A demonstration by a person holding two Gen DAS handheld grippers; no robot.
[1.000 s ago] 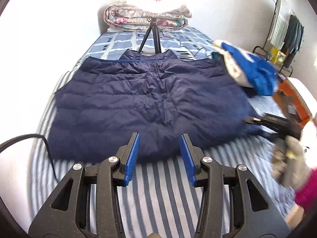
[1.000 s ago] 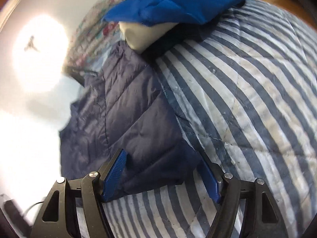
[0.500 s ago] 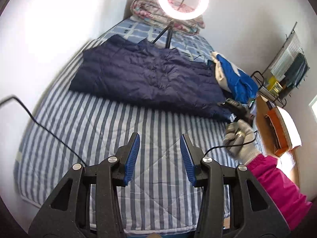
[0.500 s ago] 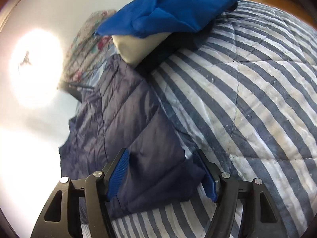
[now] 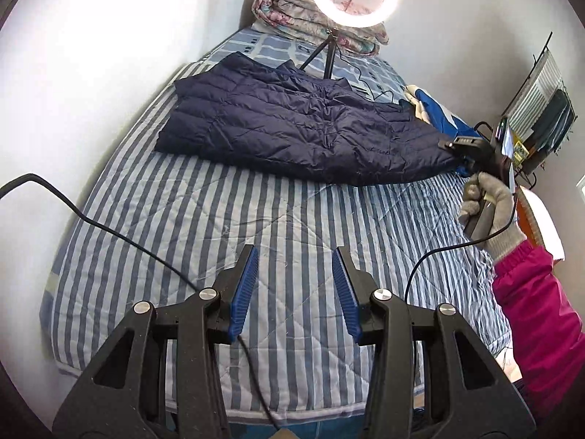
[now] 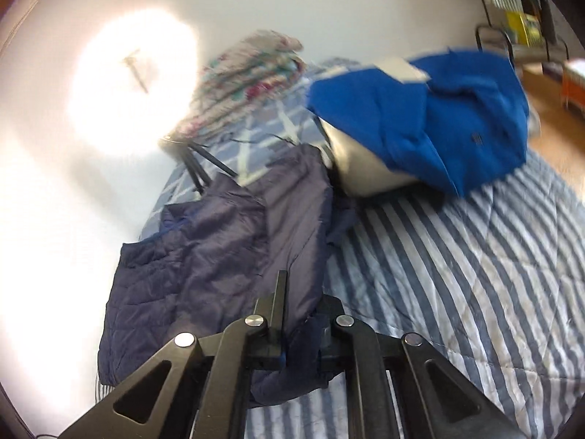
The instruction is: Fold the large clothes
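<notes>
left wrist view: left hand-held gripper (image 5: 295,291) empty, jaws apart, now pulled back over the striped bed (image 5: 226,226); navy down jacket (image 5: 292,130) lies spread at the far half.
right wrist view: right hand-held gripper (image 6: 297,323) just snapped closed on the jacket's near corner (half a second ago it only straddled it), blue garment (image 6: 438,109) beyond.
meaning: corner secured, fold can start.
</notes>
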